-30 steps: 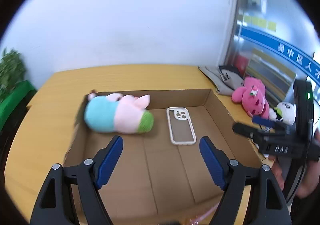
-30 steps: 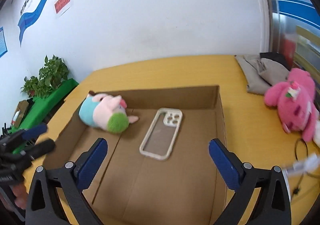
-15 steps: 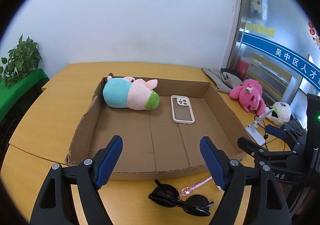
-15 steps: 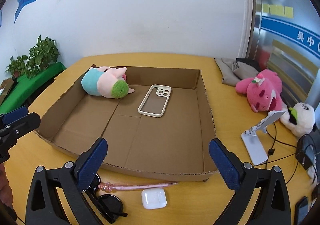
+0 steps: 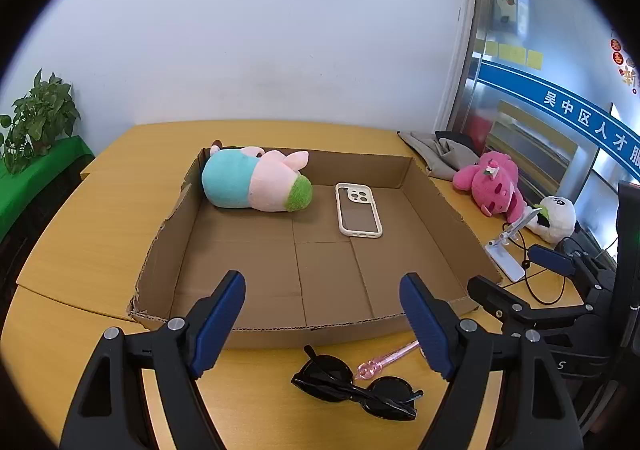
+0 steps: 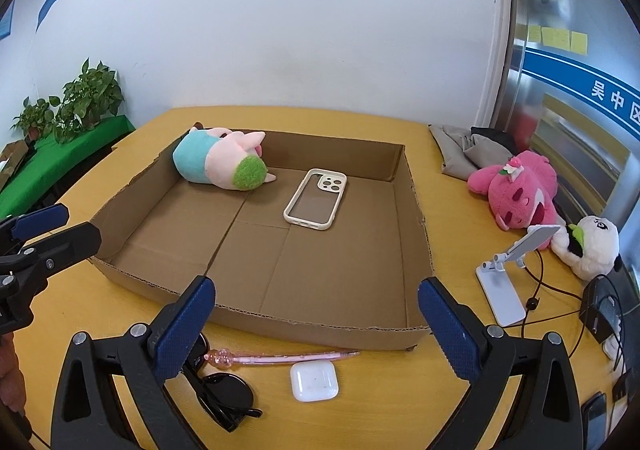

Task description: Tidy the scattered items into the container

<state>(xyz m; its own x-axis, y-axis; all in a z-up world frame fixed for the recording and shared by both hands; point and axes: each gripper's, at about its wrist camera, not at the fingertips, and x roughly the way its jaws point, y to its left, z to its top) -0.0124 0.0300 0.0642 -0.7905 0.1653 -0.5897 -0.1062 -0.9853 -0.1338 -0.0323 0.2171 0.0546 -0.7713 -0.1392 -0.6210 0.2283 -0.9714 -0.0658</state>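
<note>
The left gripper (image 5: 322, 324) is released, its two blue pads (image 5: 218, 316) wide apart with nothing between them. It hangs over the near edge of the box (image 5: 280, 324), which lies just ahead of it on the yellow table (image 5: 100, 218). Far ahead and a little to its left, inside the box against the back wall, lies the plush (image 5: 256, 190). Ahead and slightly to its right, also inside, the phone case (image 5: 357, 215) lies flat. Below this gripper, outside the box and just in front of its near wall, are the sunglasses (image 5: 354, 388), and the pink pen (image 5: 386, 360) touches them.

The right gripper (image 6: 316, 330) is also released and holds nothing. Directly under it, outside the box, the pen (image 6: 280, 358) lies along the near wall, and the white earbud case (image 6: 314, 382) is just beside the pen, nearer to the gripper. The sunglasses (image 6: 228, 394) are partly hidden under its left finger. To its right, on the table and apart from the box, stand a white phone stand (image 6: 508, 282), a pink toy (image 6: 520, 190) and a panda toy (image 6: 588, 246).
</note>
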